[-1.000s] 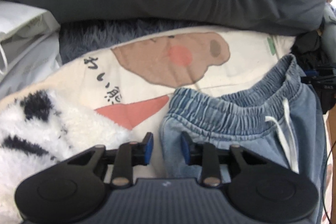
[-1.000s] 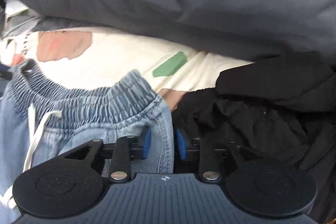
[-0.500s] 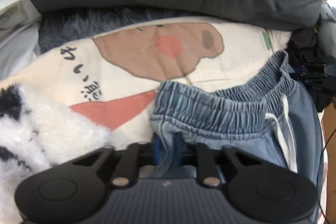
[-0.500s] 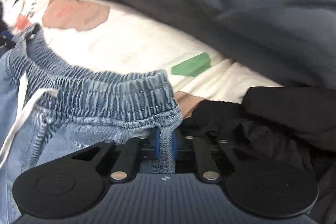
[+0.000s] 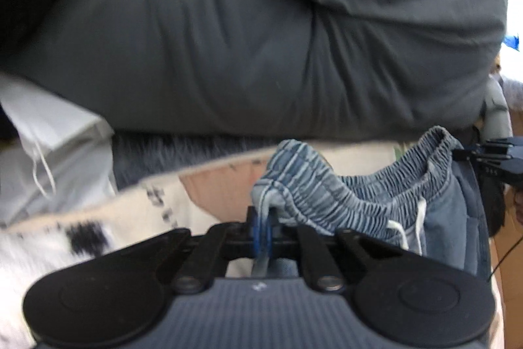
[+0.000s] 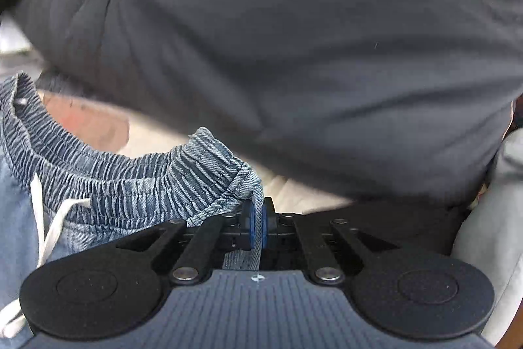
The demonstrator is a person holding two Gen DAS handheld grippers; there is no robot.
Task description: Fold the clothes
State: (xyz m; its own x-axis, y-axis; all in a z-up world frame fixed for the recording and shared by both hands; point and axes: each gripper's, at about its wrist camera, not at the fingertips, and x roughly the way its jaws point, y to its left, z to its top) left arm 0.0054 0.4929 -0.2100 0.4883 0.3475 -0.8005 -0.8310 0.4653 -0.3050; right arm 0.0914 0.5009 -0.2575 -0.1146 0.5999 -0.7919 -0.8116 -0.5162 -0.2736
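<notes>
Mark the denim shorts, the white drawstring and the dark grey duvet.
denim shorts (image 5: pixel 327 185): left wrist view, on the elastic waistband.
white drawstring (image 6: pixel 54 228): right wrist view, on the hanging cord.
dark grey duvet (image 5: pixel 245 38): left wrist view, on its bulging front.

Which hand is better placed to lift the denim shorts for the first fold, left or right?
Neither alone, probably both. The left gripper is shut on one end of the denim shorts' waistband, and the right gripper is shut on the other end.
</notes>
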